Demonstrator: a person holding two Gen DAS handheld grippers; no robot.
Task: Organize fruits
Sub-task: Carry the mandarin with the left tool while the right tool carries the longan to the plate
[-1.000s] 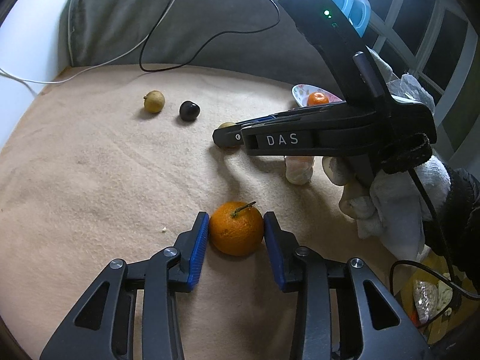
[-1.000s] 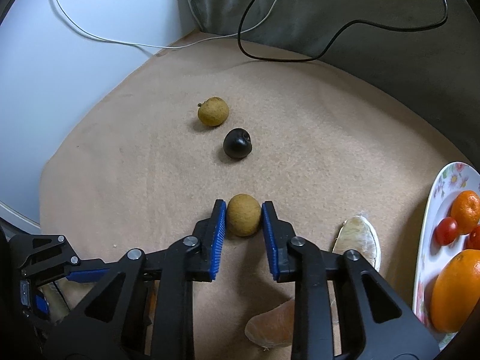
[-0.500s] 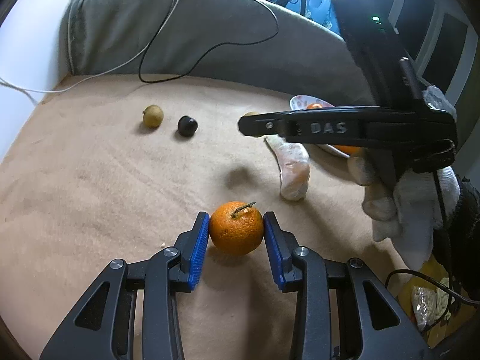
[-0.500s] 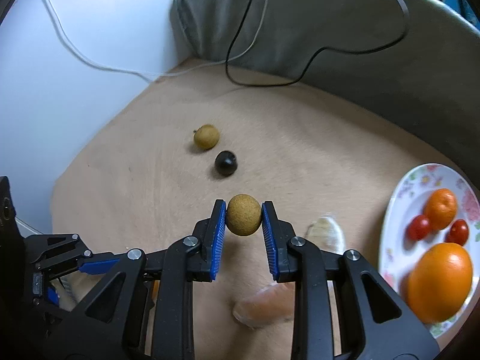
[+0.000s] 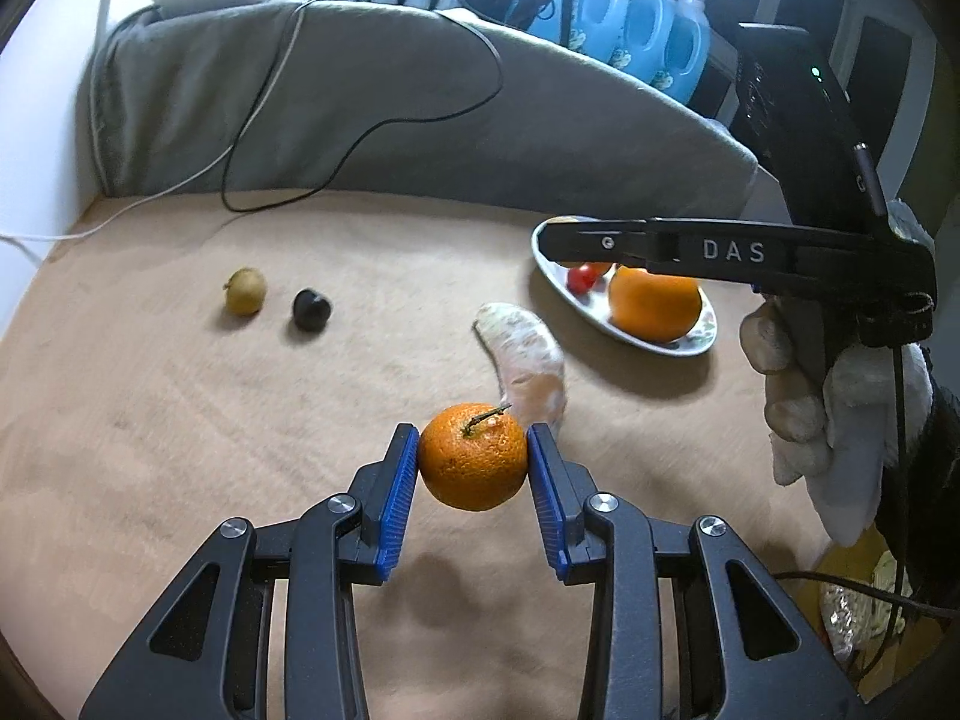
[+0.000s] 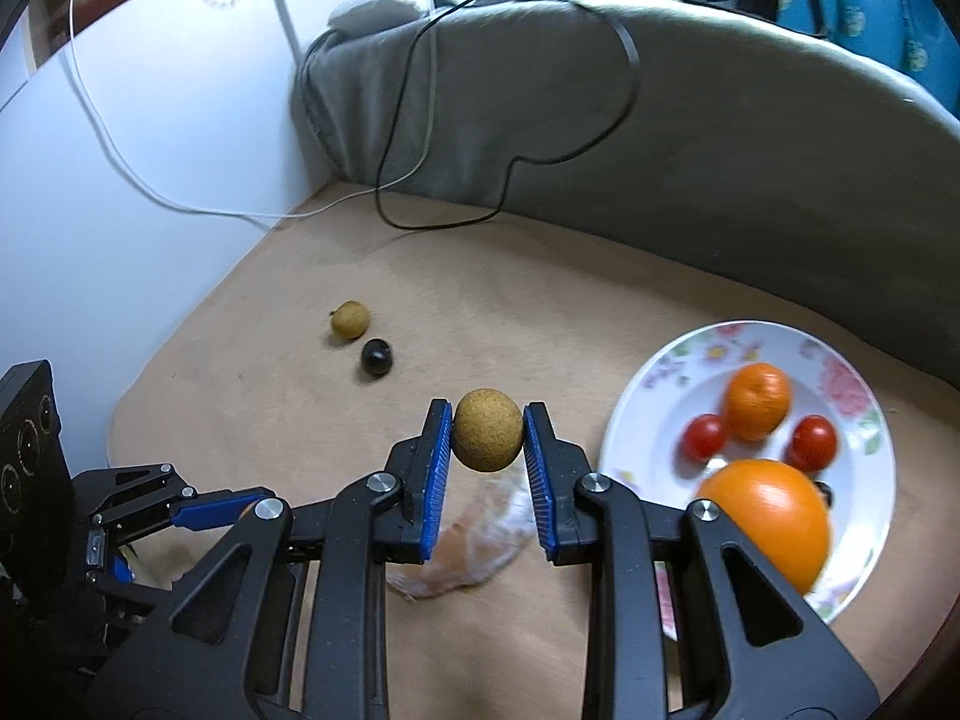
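My left gripper [image 5: 473, 459] is shut on a small stemmed orange [image 5: 474, 457], held just above the tan cloth. My right gripper [image 6: 487, 438] is shut on a round brown fruit [image 6: 487, 438], lifted over the cloth to the left of a flowered white plate [image 6: 840, 372]. That plate [image 5: 600, 315] holds a big orange [image 6: 768, 522], a small orange [image 6: 756, 399] and two cherry tomatoes [image 6: 811, 443]. A second brown fruit [image 5: 245, 291] and a dark fruit [image 5: 311, 309] lie together at the far left. A peeled pale fruit segment [image 5: 528, 360] lies between my grippers.
A grey cushion [image 5: 360, 120] with a black cable [image 5: 360, 138] and a white cable borders the far side. Blue bottles [image 5: 636, 30] stand behind it. A white wall [image 6: 120, 210] closes the left. A gloved hand [image 5: 828, 420] holds the right gripper's handle.
The right gripper rose and swung right toward the plate with the brown fruit. The left gripper lifted the small orange slightly off the cloth.
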